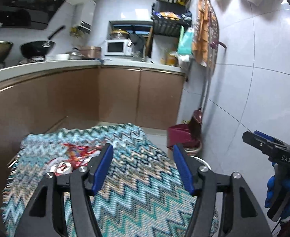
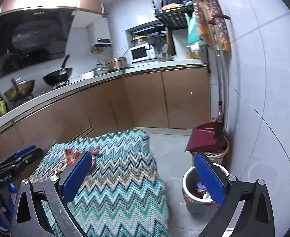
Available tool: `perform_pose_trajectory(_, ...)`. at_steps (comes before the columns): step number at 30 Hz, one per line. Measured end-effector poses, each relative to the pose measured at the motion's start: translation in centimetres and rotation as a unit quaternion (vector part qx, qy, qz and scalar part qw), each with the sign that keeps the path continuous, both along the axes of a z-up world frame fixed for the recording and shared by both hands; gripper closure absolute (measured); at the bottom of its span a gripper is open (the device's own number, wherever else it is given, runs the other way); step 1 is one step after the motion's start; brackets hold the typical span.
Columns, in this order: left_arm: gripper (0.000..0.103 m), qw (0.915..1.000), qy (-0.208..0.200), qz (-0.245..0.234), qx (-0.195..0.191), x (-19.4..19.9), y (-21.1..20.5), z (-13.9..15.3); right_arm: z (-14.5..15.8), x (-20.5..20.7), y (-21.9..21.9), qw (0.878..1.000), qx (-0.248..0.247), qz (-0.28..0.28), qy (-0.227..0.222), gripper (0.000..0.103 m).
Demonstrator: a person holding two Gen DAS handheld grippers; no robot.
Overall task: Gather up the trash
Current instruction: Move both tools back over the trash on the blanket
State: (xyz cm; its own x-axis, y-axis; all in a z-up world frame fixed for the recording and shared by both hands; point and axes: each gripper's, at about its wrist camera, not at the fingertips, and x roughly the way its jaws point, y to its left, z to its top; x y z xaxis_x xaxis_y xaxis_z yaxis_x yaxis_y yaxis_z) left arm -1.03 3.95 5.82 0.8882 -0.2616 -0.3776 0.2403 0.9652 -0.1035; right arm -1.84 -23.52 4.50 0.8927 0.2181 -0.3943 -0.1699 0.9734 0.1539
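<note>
Both grippers hang empty over the zigzag cloth.

The left gripper (image 1: 143,156) and right gripper (image 2: 143,169) have wide fingers holding nothing. Red wrappers (image 1: 76,154) lie on the cloth (image 1: 141,187). The trash bin (image 2: 186,179) stands beside it.

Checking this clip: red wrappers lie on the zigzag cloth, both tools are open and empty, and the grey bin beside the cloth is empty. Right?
Not quite: the grey bin already holds wrappers and scraps, as the right wrist view shows. The rest stands: red wrappers on the zigzag cloth, left tool and right tool open and empty.
</note>
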Motion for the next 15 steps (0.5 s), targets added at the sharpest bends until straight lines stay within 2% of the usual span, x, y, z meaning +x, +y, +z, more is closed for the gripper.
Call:
perform_pose_trajectory(8, 0.039, 0.9987, -0.027, 0.042, -0.009, -5.8, 4.1, 0.3, 0.7, -3.3, 4.5, 0.998, -0.035, 0.042, -0.012, 0.0)
perform_pose_trajectory(15, 0.038, 0.9968, -0.039, 0.067, -0.016, -8.2, 6.2, 0.0, 1.6, -5.5, 6.6, 0.996, -0.04, 0.067, -0.037, 0.0)
